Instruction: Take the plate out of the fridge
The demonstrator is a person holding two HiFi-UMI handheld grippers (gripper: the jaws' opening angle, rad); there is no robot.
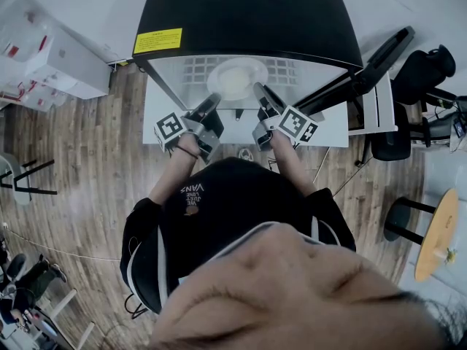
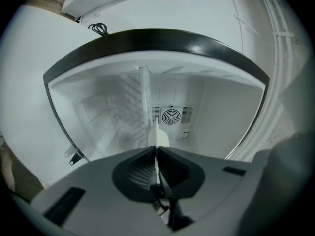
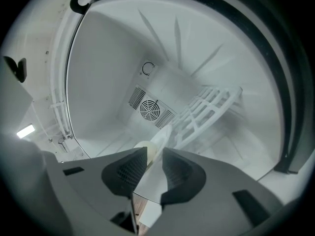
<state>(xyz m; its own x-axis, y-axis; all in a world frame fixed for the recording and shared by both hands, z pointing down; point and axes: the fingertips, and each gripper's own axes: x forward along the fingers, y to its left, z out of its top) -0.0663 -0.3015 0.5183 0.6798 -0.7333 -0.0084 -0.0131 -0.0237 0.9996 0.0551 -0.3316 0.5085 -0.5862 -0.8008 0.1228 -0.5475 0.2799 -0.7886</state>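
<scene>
A round cream plate (image 1: 237, 77) lies on a shelf inside the open fridge (image 1: 248, 13). My left gripper (image 1: 211, 102) is at its near left rim and my right gripper (image 1: 260, 92) at its near right rim. In the left gripper view the plate (image 2: 157, 135) shows edge-on as a thin white line, and the left gripper (image 2: 156, 147) is shut on it. In the right gripper view the plate's rim (image 3: 156, 144) runs tilted through the gap of the right gripper (image 3: 155, 151), whose jaws stand apart around it.
A round fan vent (image 2: 171, 115) sits in the fridge's back wall, and a white wire rack (image 3: 206, 107) stands inside. The fridge door (image 1: 365, 71) hangs open at right. A black chair (image 1: 427, 71), a stool and a round wooden table (image 1: 436, 232) stand at right, white boxes (image 1: 51, 57) at left.
</scene>
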